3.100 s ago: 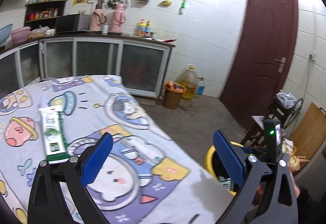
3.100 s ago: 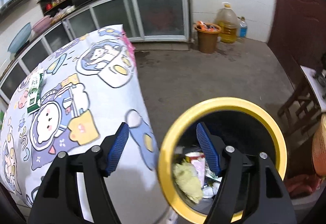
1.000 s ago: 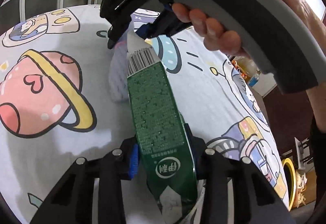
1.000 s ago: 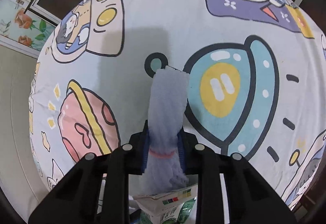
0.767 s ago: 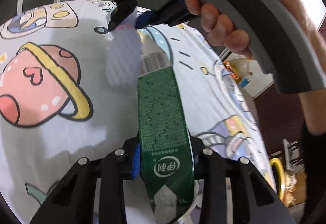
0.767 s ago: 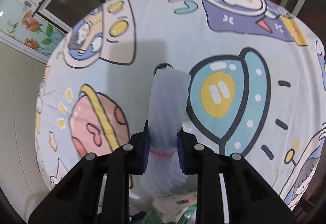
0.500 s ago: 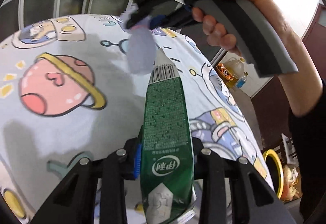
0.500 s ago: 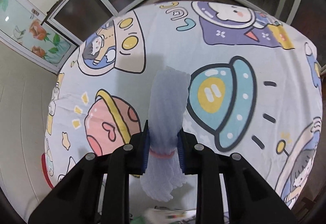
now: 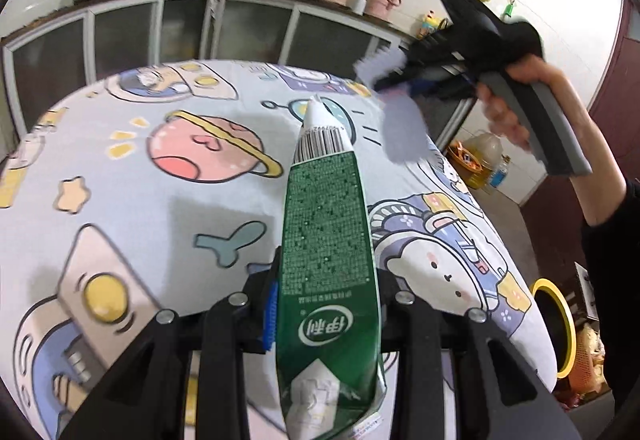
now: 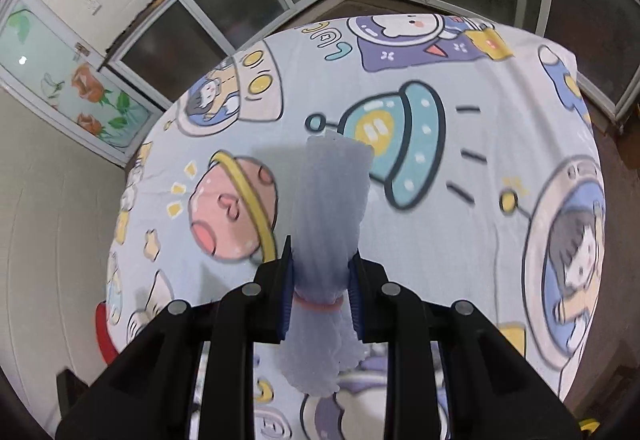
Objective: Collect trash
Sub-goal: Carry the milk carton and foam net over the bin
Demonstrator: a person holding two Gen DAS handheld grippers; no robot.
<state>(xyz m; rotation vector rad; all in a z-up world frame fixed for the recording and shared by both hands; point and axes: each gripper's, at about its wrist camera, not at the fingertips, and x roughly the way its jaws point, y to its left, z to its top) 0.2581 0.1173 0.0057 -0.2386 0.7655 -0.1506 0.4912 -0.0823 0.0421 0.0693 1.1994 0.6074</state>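
My left gripper point(image 9: 326, 304) is shut on a flattened green and white milk carton point(image 9: 326, 236), which hangs above the cartoon tablecloth point(image 9: 160, 207) and points away from me. My right gripper point(image 10: 322, 292) is shut on a pale blue foam net sleeve point(image 10: 330, 215) with a pink band near its lower end. In the left wrist view that right gripper point(image 9: 394, 85) is up at the right, a hand on its grey handle, with the foam net sleeve point(image 9: 402, 137) dangling from it. The yellow-rimmed trash bin point(image 9: 554, 328) stands on the floor past the table's right edge.
Glass-fronted kitchen cabinets point(image 9: 248, 27) run behind the table, with basins, thermoses and a microwave on top. A brown bucket point(image 9: 466, 163) and an oil bottle point(image 9: 486, 151) stand on the floor by the dark red door point(image 9: 616, 87). A floral window panel point(image 10: 80, 95) is at the left.
Both grippers have lifted off the tablecloth with their loads and drawn back, so more of the table shows. The right gripper with the foam sleeve has swung to the right, toward the bin side.
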